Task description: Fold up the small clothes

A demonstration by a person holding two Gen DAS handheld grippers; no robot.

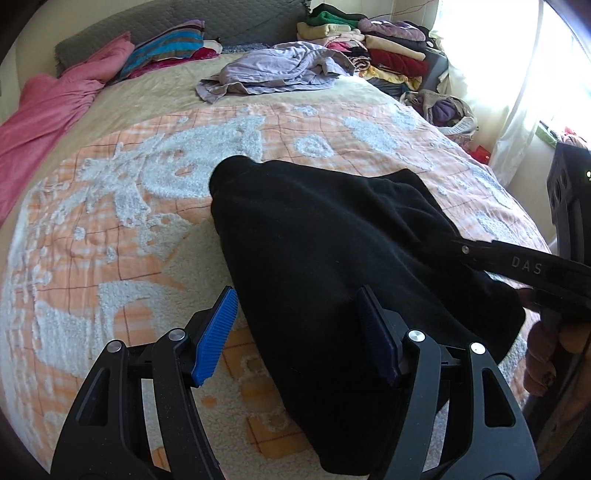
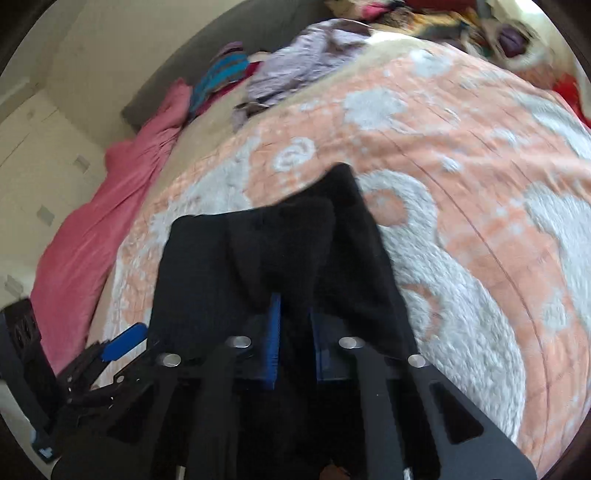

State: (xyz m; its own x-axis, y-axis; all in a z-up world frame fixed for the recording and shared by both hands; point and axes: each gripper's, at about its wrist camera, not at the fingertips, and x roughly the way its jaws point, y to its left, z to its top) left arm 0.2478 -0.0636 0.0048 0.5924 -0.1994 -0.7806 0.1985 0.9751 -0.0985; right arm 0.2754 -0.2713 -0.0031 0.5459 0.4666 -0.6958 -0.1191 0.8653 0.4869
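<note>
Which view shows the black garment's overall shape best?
The left wrist view: the black garment lies nearly whole across the blanket, edges visible. In the right wrist view, blurred, the right claw pinches it, hiding its near part.

A bed point(image 1: 110, 236) with an orange-and-white blanket point(image 1: 295, 122) fills the room, grey headboard point(image 1: 229, 18) behind. Cream walls point(image 2: 92, 48) left; a bright curtained window point(image 1: 517, 55) right. Pink bedding point(image 1: 48, 107) edges the left.

Window glare; right-wrist motion blur

orange blanket point(image 1: 110, 229), pink sheet point(image 1: 44, 110), lilac shirt point(image 1: 273, 70), clothes pile point(image 1: 388, 48).
</note>
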